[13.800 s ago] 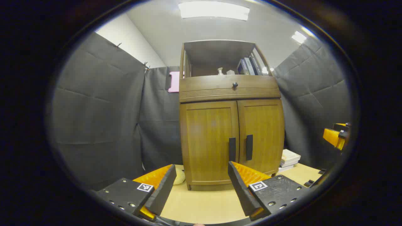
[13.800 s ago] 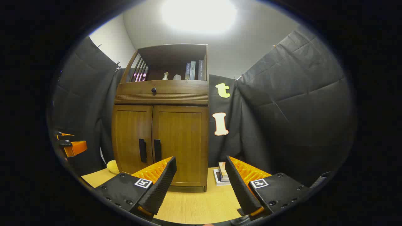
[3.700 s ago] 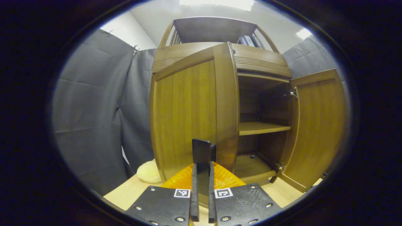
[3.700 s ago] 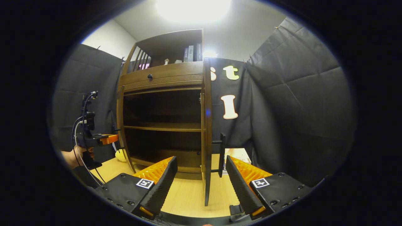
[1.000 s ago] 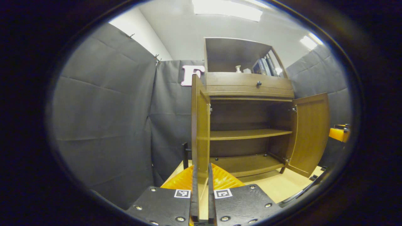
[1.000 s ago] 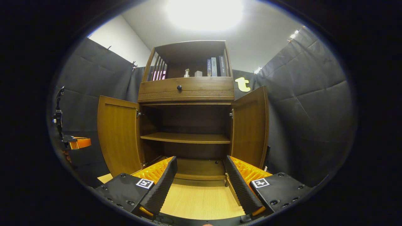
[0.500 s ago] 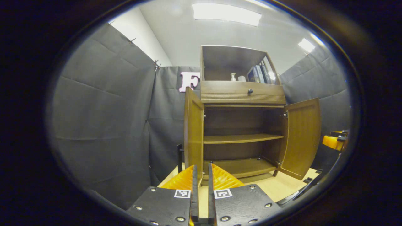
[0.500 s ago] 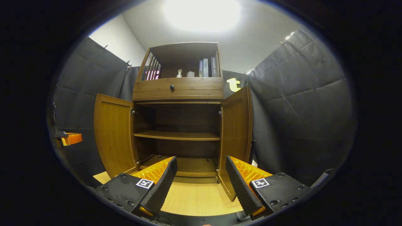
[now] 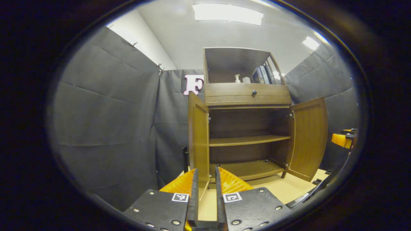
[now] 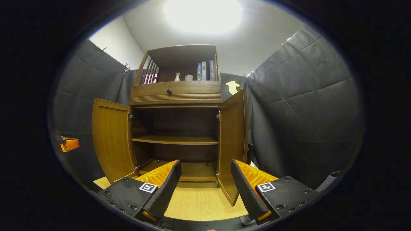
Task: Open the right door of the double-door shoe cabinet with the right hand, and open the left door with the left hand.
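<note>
The wooden shoe cabinet (image 9: 247, 94) stands with both lower doors swung open, showing two bare shelves inside. In the left gripper view the left door (image 9: 198, 138) is nearly edge-on just beyond my left gripper (image 9: 206, 170), whose fingers stand a narrow gap apart with nothing between them. The right door (image 9: 308, 138) hangs open at the right, with the right gripper (image 9: 342, 140) past it. In the right gripper view my right gripper (image 10: 204, 179) is wide open and holds nothing, in front of the cabinet between the left door (image 10: 110, 141) and the right door (image 10: 232, 141). The left gripper (image 10: 69, 144) shows far left.
Books (image 10: 204, 71) and a small bottle (image 10: 177, 77) sit on the open top shelf above a drawer with a dark knob (image 10: 169, 91). The cabinet stands on a light wooden table (image 10: 196, 202). Black cloth walls close in on both sides.
My left gripper has drawn back from the left door and its fingers have parted a little. The right gripper stays open, and the cabinet has slid slightly left in its view.
</note>
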Available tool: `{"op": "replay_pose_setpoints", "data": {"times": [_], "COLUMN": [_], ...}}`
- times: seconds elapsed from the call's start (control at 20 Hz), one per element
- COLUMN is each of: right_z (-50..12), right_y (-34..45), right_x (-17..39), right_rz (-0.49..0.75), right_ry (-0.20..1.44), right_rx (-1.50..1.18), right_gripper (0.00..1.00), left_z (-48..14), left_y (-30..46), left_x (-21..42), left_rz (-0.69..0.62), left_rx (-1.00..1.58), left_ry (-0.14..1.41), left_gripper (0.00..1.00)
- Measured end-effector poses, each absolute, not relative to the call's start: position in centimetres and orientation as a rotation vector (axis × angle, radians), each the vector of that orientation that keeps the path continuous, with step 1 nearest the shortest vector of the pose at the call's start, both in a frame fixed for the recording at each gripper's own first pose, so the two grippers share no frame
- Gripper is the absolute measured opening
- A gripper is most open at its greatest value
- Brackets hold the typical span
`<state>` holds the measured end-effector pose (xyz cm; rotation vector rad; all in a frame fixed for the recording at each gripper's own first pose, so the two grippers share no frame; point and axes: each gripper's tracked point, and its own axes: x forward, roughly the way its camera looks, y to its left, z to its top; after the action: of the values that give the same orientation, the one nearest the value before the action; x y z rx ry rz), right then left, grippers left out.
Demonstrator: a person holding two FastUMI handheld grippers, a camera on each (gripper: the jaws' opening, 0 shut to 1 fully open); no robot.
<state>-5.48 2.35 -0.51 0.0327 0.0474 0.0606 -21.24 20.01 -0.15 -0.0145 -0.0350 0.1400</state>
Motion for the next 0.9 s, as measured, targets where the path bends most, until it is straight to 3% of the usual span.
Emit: {"op": "replay_pose_setpoints", "data": {"times": [0.3,0.35,0.5,0.9], "right_z": [-0.4,-0.4,-0.2,0.4], "right_y": [1.3,1.1,0.8,1.1], "right_x": [-5.3,-5.4,-5.4,-5.4], "right_rz": [0.043,0.041,0.036,0.044], "right_ry": [0.05,0.048,0.043,0.031], "right_rx": [0.034,0.033,0.026,0.01], "right_gripper": [0.97,0.97,0.97,0.97], "left_z": [-0.2,-0.2,0.1,0.8], "left_y": [19.5,19.6,19.7,20.9], "left_x": [-20.9,-20.8,-21.0,-21.8], "left_rz": [0.13,0.13,0.127,0.162], "left_rx": [-0.005,-0.004,-0.005,-0.017], "left_ry": [-0.037,-0.037,-0.045,-0.063], "left_gripper": [0.72,0.72,0.95,0.95]}}
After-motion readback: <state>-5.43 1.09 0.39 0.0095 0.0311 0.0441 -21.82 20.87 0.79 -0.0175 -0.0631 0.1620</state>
